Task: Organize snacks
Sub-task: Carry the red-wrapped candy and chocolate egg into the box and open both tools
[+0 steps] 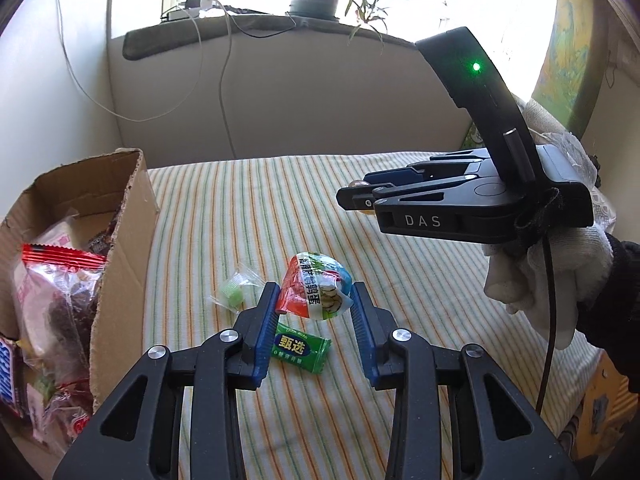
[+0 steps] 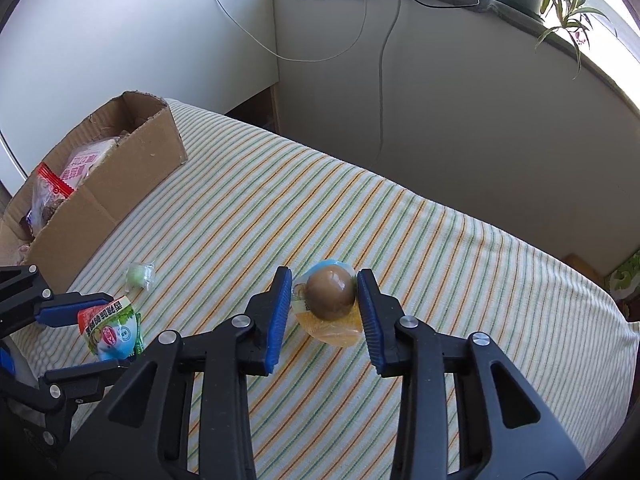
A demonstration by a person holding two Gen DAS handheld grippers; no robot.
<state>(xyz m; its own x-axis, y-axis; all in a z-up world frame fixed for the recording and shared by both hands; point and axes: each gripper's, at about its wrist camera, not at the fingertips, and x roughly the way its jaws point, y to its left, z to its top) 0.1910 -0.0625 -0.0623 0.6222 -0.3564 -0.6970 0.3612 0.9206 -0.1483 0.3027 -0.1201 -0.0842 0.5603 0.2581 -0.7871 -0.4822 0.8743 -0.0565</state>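
Snacks are being gathered two at a time: the left tongs (image 1: 314, 306) grip a printed egg packet (image 1: 316, 290), and the right tongs (image 2: 324, 306) clamp a brown egg in clear wrap (image 2: 330, 300), both lifted just above the striped bed (image 2: 400, 220). A green candy (image 1: 301, 346) and a small clear-wrapped sweet (image 1: 234, 294) lie loose beneath (still unsorted). The cardboard box (image 1: 120, 248), already holding packets, sits at the bed's left edge. Next, I judge, each load needs carrying over its rim before release.

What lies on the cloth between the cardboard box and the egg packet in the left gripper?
In the left wrist view, one small clear-wrapped green candy lies between cardboard box and egg packet; otherwise bare striped cloth.
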